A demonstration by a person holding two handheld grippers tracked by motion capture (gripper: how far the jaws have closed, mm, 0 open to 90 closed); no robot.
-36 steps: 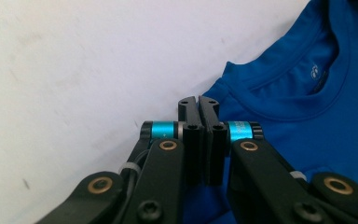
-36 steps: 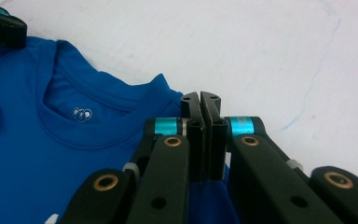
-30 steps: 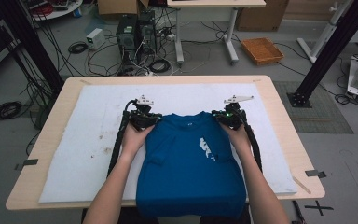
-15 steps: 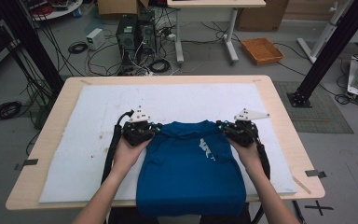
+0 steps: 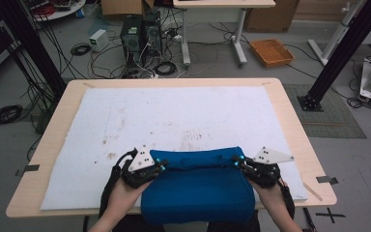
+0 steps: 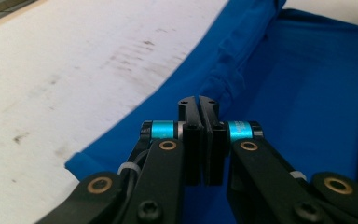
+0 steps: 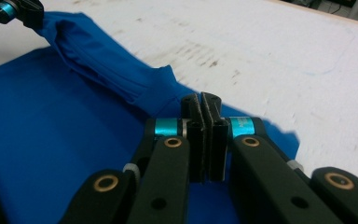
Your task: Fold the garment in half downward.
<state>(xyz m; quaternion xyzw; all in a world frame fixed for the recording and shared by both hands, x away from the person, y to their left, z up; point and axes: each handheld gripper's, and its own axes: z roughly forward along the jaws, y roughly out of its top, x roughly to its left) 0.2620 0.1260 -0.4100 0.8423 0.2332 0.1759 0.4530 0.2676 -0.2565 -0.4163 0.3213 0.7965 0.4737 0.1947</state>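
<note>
The left hand-held gripper (image 5: 160,163) and right hand-held gripper (image 5: 237,162) each pinch an end of the blue shirt's (image 5: 198,193) folded-over edge, jaws pressed together on the cloth. Gripping both ends likely keeps the fold straight. The shirt lies at the near edge of the desk (image 5: 290,116), on a white mat (image 5: 174,116).

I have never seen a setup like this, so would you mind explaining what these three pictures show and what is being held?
A person stands at a wooden table covered by a white mat and holds a hand-operated two-jaw tool in each hand. The high view looks down from above. The other two come from cameras riding on each tool, looking along its black jaws. The left gripper and the right gripper are each shut on the far edge of a blue shirt, which is folded toward the person. The pinched fabric shows close up in both gripper views.
</note>
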